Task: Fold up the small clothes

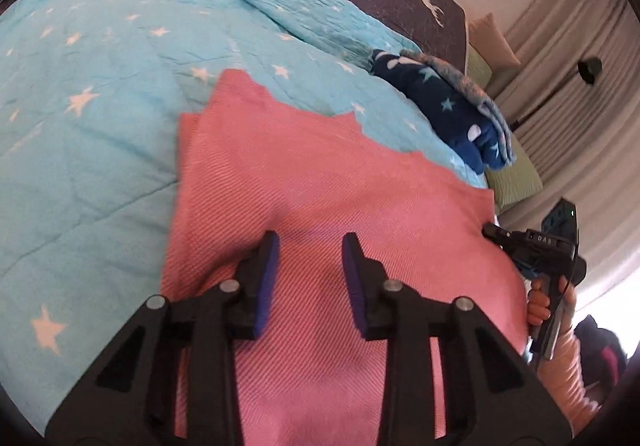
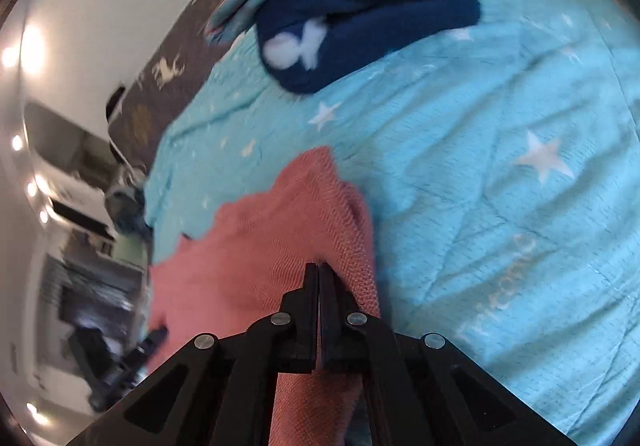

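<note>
Pink garment (image 1: 320,182): spread on the star-print bed (image 1: 80,126), at 12 o'clock from the left gripper (image 1: 310,250).
Handling: likely soft, light, floppy; best pinched at edges.
Left fingers: released, grasping nothing.
Right gripper (image 2: 319,266): clenched on the garment's edge.

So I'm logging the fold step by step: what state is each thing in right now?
pink cloth: lying on the quilt, partly folded, right edge lifted
left tool: open, over the cloth, holding nothing
right tool: shut on the cloth's edge
navy star garment: folded, set aside
blue star quilt: spread out, wrinkled
</note>
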`<state>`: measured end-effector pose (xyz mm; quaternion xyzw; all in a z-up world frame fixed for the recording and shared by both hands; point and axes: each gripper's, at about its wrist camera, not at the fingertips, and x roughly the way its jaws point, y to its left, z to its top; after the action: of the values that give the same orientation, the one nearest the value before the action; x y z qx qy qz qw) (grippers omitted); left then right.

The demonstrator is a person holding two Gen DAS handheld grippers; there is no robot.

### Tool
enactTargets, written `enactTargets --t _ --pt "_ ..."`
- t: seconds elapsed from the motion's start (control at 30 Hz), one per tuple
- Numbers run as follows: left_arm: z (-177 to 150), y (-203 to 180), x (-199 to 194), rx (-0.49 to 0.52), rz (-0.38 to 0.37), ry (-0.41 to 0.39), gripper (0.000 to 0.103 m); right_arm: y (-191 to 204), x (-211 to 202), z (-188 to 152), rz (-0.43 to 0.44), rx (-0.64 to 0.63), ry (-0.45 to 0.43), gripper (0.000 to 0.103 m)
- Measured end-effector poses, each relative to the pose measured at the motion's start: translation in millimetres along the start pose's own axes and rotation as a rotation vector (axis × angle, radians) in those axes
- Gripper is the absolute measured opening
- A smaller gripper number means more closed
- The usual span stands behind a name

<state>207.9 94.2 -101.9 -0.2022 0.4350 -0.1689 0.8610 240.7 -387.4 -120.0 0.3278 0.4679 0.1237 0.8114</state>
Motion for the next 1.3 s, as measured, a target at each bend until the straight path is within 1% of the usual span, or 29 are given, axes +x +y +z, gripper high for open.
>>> enactTargets --t 0.07,0.13,0.17,0.2,0.23,0.27,0.3,0.33,0.37,0.4,0.43,0.47,0.53,0.6,0.63,0.7,0.77,0.83,0.9,0.93,1.0,1.03,1.07,1.1,1.13,1.17,1.2,1.23,1.3 --pt "5.1 -9.6 -7.7 0.014 0.019 -0.003 0.041 11.2 -9.3 0.9 -0.036 -0.047 -0.028 0.004" --pt "13.8 -31.6 -12.3 0.079 0.021 -0.049 0.048 33.1 -16.2 3.2 -0.064 -0.136 -0.054 0.007" --pt "17.7 -37.5 -12.8 0.099 0.015 -0.060 0.053 43.9 -17.5 5.4 -0.057 -0.173 -0.062 0.007" --pt "22.8 -44.4 -9.8 0.122 0.014 -0.069 0.055 52.5 -16.2 8.8 -0.045 -0.192 -0.062 0.009" --pt "27.2 -48.6 -4.8 0.141 0.030 -0.076 0.060 58.1 -11.7 14.1 -0.039 -0.195 -0.053 0.012" --pt "30.5 -48.9 2.5 0.154 0.068 -0.080 0.063 58.9 -7.2 18.5 -0.054 -0.187 -0.045 0.013" --pt "32.7 -44.9 12.5 0.164 0.136 -0.078 0.063 59.1 3.7 24.4 -0.107 -0.177 -0.046 0.014" --pt "32.8 -35.3 26.6 0.158 0.240 -0.058 0.063 55.1 12.9 28.0 -0.207 -0.182 -0.060 0.014" --pt "30.2 -22.2 38.7 0.137 0.314 -0.026 0.061 50.2 22.7 27.7 -0.318 -0.203 -0.070 0.013" --pt "25.8 -11.6 41.9 0.117 0.303 -0.023 0.060 43.0 30.9 27.9 -0.338 -0.209 -0.059 0.007" --pt "23.1 -8.9 31.2 0.103 0.258 -0.075 0.060 36.4 32.4 26.5 -0.296 -0.193 -0.067 0.007" --pt "23.6 -8.2 22.5 0.084 0.240 -0.076 0.060 37.0 28.5 25.0 -0.272 -0.174 -0.082 0.007" --pt "23.3 -8.0 4.3 0.063 0.248 -0.083 0.060 41.5 12.2 21.4 -0.265 -0.168 -0.084 0.012" --pt "17.5 -8.6 -18.2 0.065 0.261 -0.109 0.060 51.9 -10.1 12.8 -0.295 -0.198 -0.111 0.014" --pt "11.1 -9.3 -35.1 0.071 0.247 -0.122 0.061 57.9 -25.7 3.7 -0.271 -0.222 -0.118 0.014" --pt "1.2 -8.9 -53.1 0.073 0.232 -0.131 0.063 63.4 -45.8 -13.2 -0.209 -0.261 -0.110 0.015" --pt "-16.2 -7.0 -72.0 0.074 0.239 -0.138 0.068 68.8 -67.5 -40.6 -0.169 -0.308 -0.090 0.019" --pt "-37.2 -0.8 -83.3 0.070 0.240 -0.117 0.070 66.9 -87.8 -77.0 -0.145 -0.324 -0.075 0.031" --pt "-57.8 8.4 -90.1 0.046 0.241 -0.076 0.070 47.9 -110.4 -105.9 -0.119 -0.288 -0.059 0.041" --pt "-69.9 13.8 -93.9 0.020 0.234 -0.051 0.070 40.6 -115.9 -116.9 -0.111 -0.261 -0.051 0.042" --pt "-89.1 20.9 -101.1 -0.054 0.196 -0.022 0.070 19.1 -126.0 -141.1 -0.093 -0.182 -0.020 0.043" --pt "-102.9 21.7 -106.4 -0.114 0.132 -0.012 0.069 10.7 -130.6 -149.0 -0.079 -0.141 -0.008 0.043" --pt "-112.1 17.4 -110.4 -0.124 0.072 -0.006 0.069 2.8 -132.1 -156.9 -0.067 -0.101 0.003 0.043" --pt "-120.6 12.4 -112.9 -0.128 -0.019 0.000 0.069 -1.9 -133.0 -164.1 -0.061 -0.080 0.009 0.043" --pt "-127.1 6.4 -112.8 -0.130 -0.089 0.009 0.069 -3.3 -133.7 -170.5 -0.048 -0.075 0.011 0.043" --pt "-129.1 2.2 -109.5 -0.126 -0.121 0.023 0.069 -2.2 -132.6 -174.2 -0.023 -0.076 0.020 0.043" --pt "-128.6 -0.9 -103.6 -0.119 -0.133 0.037 0.069 -1.8 -128.4 -173.4 -0.004 -0.070 0.030 0.043" --pt "-125.1 -1.4 -93.9 -0.123 -0.109 0.041 0.069 0.7 -123.0 -171.1 0.015 -0.060 0.041 0.044" --pt "-116.5 2.6 -82.9 -0.155 -0.104 0.023 0.069 9.4 -109.2 -164.2 0.054 -0.058 0.061 0.049"
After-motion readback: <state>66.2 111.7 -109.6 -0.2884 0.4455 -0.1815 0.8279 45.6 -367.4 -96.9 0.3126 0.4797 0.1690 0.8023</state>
